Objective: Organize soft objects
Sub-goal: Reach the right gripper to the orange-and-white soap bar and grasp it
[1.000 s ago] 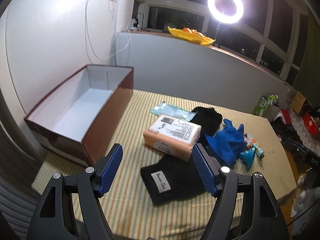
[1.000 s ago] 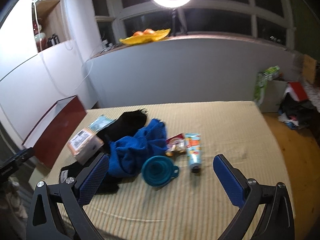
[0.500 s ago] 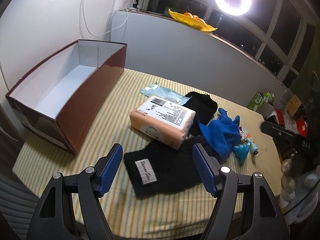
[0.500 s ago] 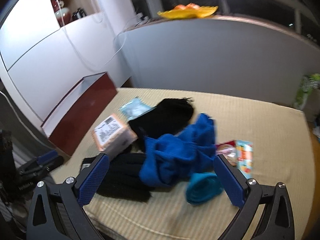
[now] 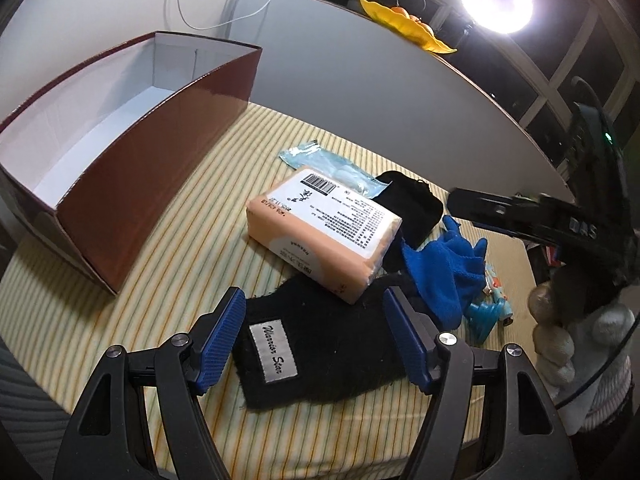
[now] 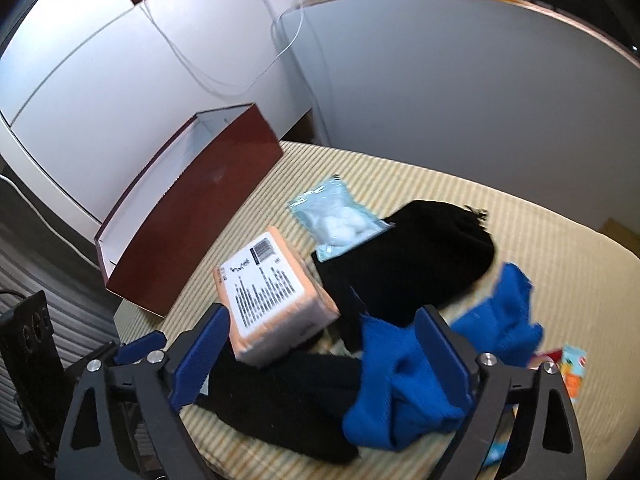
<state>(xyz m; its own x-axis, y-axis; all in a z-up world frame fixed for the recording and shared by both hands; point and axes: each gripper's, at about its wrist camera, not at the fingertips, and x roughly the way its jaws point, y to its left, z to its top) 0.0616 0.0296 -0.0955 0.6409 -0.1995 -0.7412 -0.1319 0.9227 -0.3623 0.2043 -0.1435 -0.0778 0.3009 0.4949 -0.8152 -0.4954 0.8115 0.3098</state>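
My left gripper [image 5: 314, 334] hovers open over a black cloth with a white label [image 5: 320, 344], its jaws closing slightly and not touching it. An orange tissue pack [image 5: 324, 232] lies just beyond, then a black pouch [image 5: 408, 204], a blue cloth [image 5: 444, 268] and a bag of cotton balls [image 5: 320, 160]. My right gripper [image 6: 320, 356] hangs over the pile with its jaws closing. The tissue pack [image 6: 272, 292], black cloth [image 6: 280, 392] and blue cloth [image 6: 400, 384] lie below its gap, and nothing is gripped.
An open brown box [image 5: 120, 140] with a white inside stands at the left of the striped table [image 5: 180, 240]. A teal funnel [image 5: 484, 316] and a tube [image 5: 496, 284] lie at the right. A gloved hand [image 5: 552, 332] holds the right gripper.
The right gripper swung left from above the funnel and tube to above the tissue pack and cloths, and its jaws narrowed. The left gripper sank closer to the labelled black cloth.
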